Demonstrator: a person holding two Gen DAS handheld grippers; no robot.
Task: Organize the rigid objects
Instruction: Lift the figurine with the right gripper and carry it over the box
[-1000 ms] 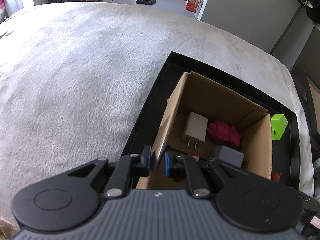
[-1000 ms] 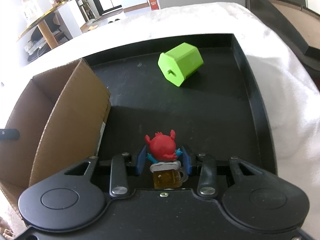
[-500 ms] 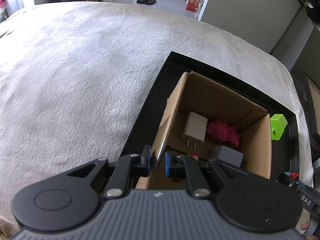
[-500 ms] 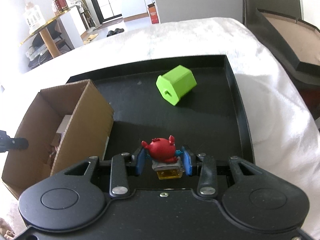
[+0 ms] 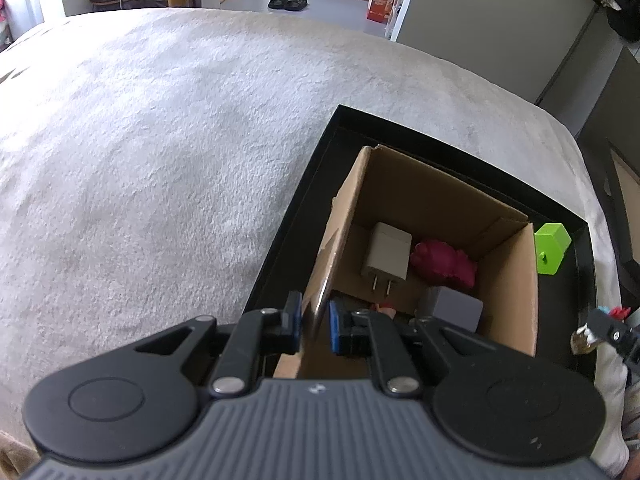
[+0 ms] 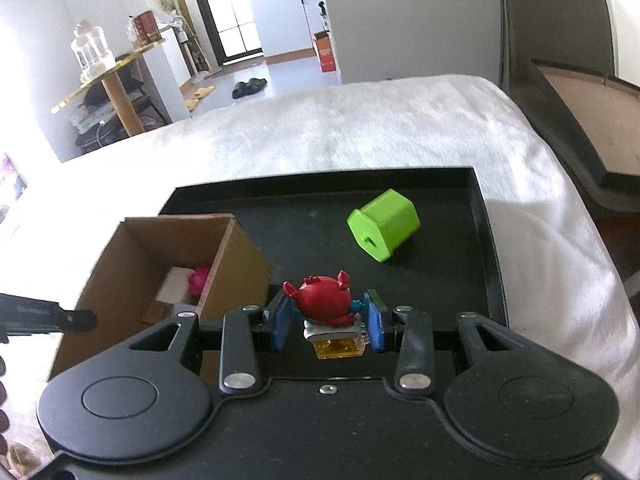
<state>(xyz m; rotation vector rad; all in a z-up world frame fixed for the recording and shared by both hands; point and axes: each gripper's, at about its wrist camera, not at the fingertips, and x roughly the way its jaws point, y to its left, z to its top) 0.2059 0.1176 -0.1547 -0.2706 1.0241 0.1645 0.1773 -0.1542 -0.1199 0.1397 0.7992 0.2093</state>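
My right hand-held gripper point(image 6: 327, 322) pinches the red crab figurine point(image 6: 325, 306) above the black tray point(image 6: 486, 240); it looks light, hard and top-heavy, best gripped at its base. My left hand-held gripper point(image 5: 314, 322) clamps the cardboard box point(image 5: 516, 280) wall.

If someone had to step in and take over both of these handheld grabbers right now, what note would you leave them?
Left gripper: shut on the near wall of the cardboard box, steadying it.
Right gripper: shut on the red crab figure atop a small yellow mug, held above the black tray.
Done: white charger, pink toy and grey block lie inside the box, which stands in the tray.
Left: drop the crab figure into the box, then probably fetch the green block, lying on its side on the tray.
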